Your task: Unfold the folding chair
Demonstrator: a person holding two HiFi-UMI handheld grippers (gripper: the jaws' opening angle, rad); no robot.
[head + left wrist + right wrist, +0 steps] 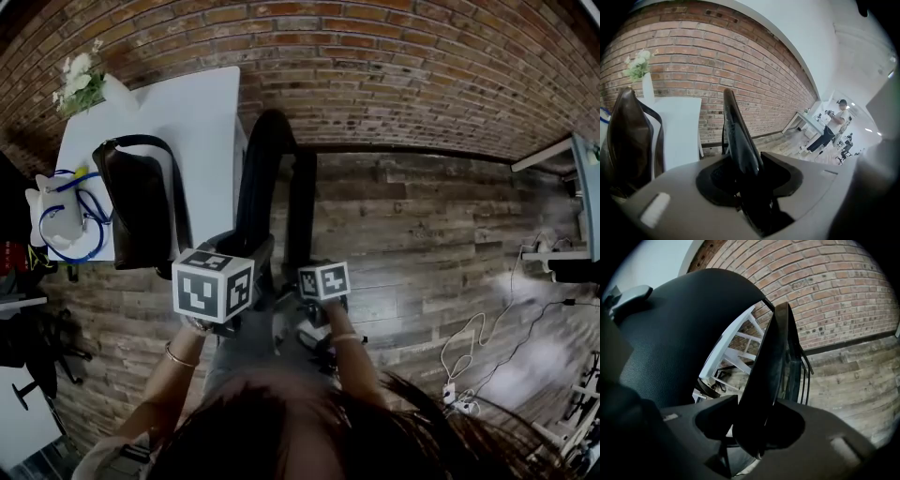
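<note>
The black folding chair (265,178) stands upright on the wood floor, next to the white table and in front of the brick wall. Its two dark panels stand slightly apart. My left gripper (236,270), under its marker cube, is shut on the edge of the chair's left panel (736,131), which rises between the jaws in the left gripper view. To its right, my right gripper (323,298) is shut on the thinner right panel (771,362). In the right gripper view the rounded backrest (679,333) fills the left side. The fingertips themselves are hidden in the head view.
A white table (192,108) at the left carries a brown bag (141,202), a vase of flowers (80,80) and a white item with blue cord (58,217). Cables and a power strip (459,380) lie on the floor at right. A person (832,129) stands far off.
</note>
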